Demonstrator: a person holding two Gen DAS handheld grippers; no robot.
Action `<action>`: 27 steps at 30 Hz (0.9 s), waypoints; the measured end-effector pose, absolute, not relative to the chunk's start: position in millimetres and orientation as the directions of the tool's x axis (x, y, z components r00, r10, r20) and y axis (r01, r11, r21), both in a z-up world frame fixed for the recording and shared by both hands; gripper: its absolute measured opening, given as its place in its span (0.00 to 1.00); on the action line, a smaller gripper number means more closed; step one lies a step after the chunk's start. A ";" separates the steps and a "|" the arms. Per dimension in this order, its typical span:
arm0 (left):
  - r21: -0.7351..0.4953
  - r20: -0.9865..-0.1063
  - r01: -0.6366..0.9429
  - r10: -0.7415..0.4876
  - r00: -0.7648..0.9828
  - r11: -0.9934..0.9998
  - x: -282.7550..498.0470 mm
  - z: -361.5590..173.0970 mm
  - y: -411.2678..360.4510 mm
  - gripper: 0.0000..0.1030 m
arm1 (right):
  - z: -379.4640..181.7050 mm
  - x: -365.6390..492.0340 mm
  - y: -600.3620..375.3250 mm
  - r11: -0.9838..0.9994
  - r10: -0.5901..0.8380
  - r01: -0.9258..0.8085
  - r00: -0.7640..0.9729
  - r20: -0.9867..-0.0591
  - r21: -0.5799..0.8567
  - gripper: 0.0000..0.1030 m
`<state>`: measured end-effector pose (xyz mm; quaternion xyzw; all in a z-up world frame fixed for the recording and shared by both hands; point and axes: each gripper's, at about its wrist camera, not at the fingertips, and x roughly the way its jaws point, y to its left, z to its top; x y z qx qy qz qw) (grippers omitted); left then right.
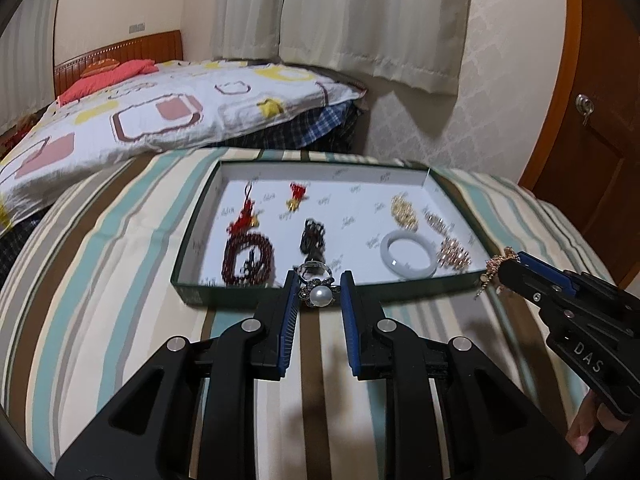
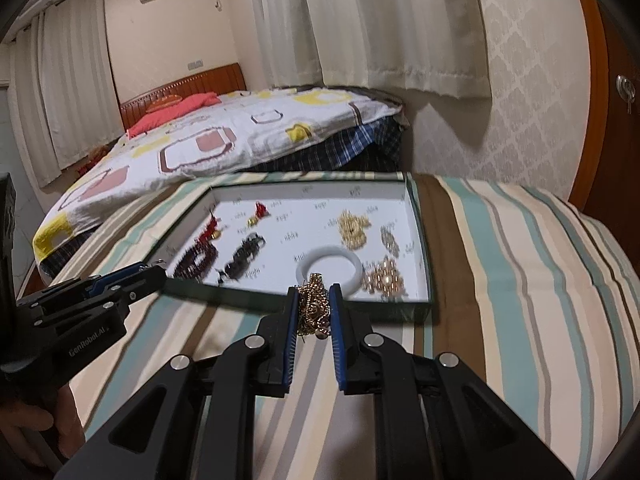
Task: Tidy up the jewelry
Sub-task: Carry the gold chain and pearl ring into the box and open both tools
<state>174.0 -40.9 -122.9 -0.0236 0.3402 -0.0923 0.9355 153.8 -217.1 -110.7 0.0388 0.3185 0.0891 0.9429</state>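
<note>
Tray (image 1: 400,178) on striped bed already holds most jewelry; left hand-held gripper (image 1: 320,294) pinching pearl ring (image 1: 319,296), right hand-held gripper (image 2: 314,312) pinching gold chain (image 2: 312,304); both short of tray, unplaced.

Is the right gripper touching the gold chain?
Touching. The right wrist view shows the right gripper with its fingers closed on the bunched gold chain.

Striped bed cover (image 1: 120,240) carrying one shallow green tray (image 1: 192,264), white-lined, with jewelry pieces spread inside.
</note>
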 end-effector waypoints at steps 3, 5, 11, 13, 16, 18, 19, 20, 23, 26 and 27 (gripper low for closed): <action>-0.110 -0.615 0.161 -0.195 0.764 0.981 178.3 -114.5 -41.6 0.20 | -100.4 159.3 -215.7 0.979 0.201 -0.154 0.795 -0.573 0.130 0.15; -0.109 -0.604 0.166 -0.198 0.772 0.980 182.2 -108.8 -42.7 0.20 | -94.6 163.3 -214.8 0.979 0.205 -0.160 0.803 -0.559 0.129 0.16; -0.097 -0.556 0.179 -0.203 0.806 0.979 199.4 -89.7 -49.4 0.20 | -71.7 181.9 -208.3 0.976 0.218 -0.183 0.835 -0.505 0.119 0.15; -0.093 -0.539 0.179 -0.201 0.818 0.979 206.9 -83.8 -50.6 0.20 | -64.3 190.6 -205.9 0.975 0.221 -0.190 0.846 -0.486 0.114 0.15; -0.088 -0.518 0.175 -0.195 0.832 0.981 218.4 -76.6 -51.6 0.20 | -58.4 201.6 -203.9 0.975 0.224 -0.195 0.855 -0.468 0.111 0.15; -0.088 -0.506 0.172 -0.192 0.841 0.981 224.8 -73.0 -50.8 0.20 | -55.6 209.2 -201.8 0.975 0.224 -0.197 0.861 -0.457 0.106 0.15; -0.087 -0.498 0.168 -0.189 0.846 0.982 229.9 -70.5 -50.3 0.20 | -54.7 212.8 -201.0 0.975 0.223 -0.197 0.863 -0.453 0.104 0.15; -0.087 -0.492 0.166 -0.187 0.850 0.982 233.4 -69.1 -49.7 0.20 | -54.0 216.0 -200.4 0.975 0.223 -0.198 0.865 -0.449 0.103 0.15; -0.089 -0.478 0.158 -0.181 0.859 0.983 246.3 -67.6 -49.6 0.20 | -53.1 229.4 -198.1 0.974 0.226 -0.201 0.872 -0.434 0.103 0.15; -0.084 -0.478 0.151 -0.172 0.861 0.985 259.2 -73.9 -50.1 0.20 | -57.4 240.6 -196.2 0.974 0.228 -0.201 0.872 -0.433 0.107 0.15; -0.082 -0.482 0.148 -0.169 0.860 0.986 263.5 -76.6 -50.4 0.20 | -61.6 246.2 -195.3 0.974 0.228 -0.200 0.869 -0.440 0.110 0.15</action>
